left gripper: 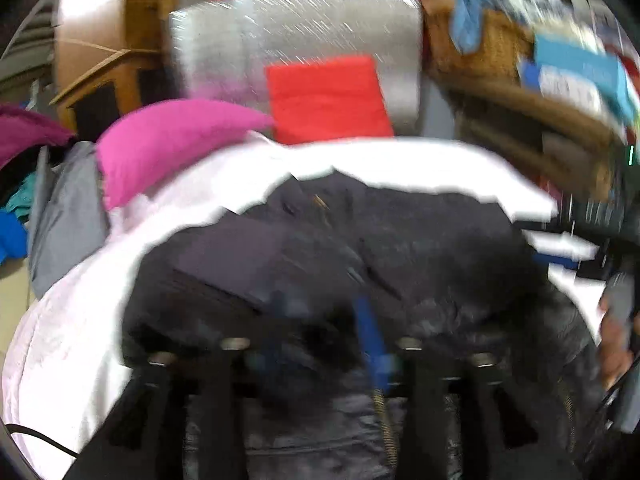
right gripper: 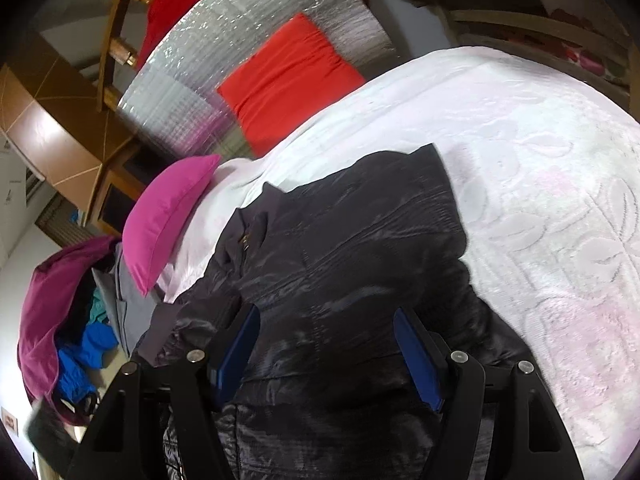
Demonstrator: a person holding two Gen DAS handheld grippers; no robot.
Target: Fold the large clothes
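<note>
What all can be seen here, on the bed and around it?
dark jacket: one, black and shiny, spread on the bed under both cameras
bedspread: one, white with a raised leaf pattern, covering the bed
pink pillow: one, magenta, at the bed's edge beside the jacket
red cushion: one, red-orange, leaning on the silver sheet
silver sheet: one, quilted foil, behind the bed
clothes pile: one heap, purple, blue, teal and grey, beside the bed
wicker basket: one, brown, on the shelving, blurred
left gripper: one, black with blue pads, jaws apart over the jacket, picture blurred
right gripper: one, black with blue pads, jaws open astride the jacket
</note>
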